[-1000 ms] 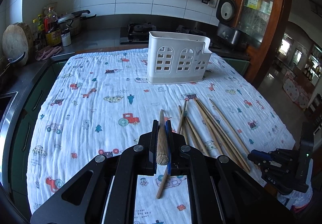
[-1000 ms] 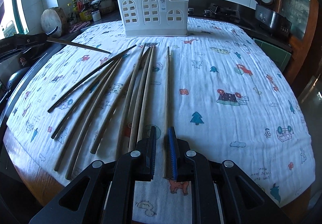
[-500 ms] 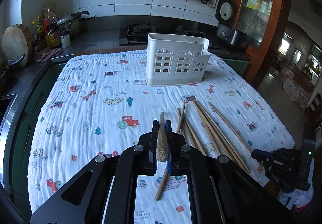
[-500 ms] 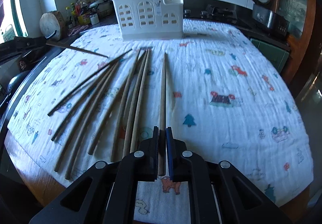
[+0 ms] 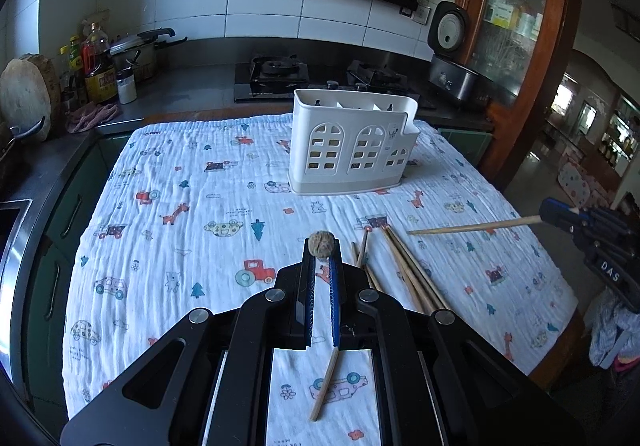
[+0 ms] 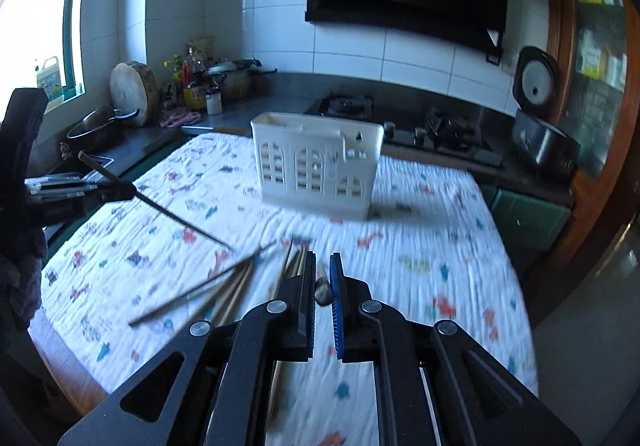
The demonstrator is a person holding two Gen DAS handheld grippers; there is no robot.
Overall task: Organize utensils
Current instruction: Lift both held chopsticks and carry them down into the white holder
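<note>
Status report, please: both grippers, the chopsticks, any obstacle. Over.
Left gripper and right gripper: each shut on one chopstick, lifted. Other chopsticks loose on cloth. White holder upright; nothing blocking it.

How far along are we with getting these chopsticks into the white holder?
Nothing visibly sits in the white holder yet. In hand: the left gripper and the right gripper each clamp one chopstick, lifted off the cloth. Left: the loose chopsticks on the cloth.

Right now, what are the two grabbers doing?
Left gripper: shut on a chopstick.
Right gripper: shut on another chopstick, lifted.
</note>
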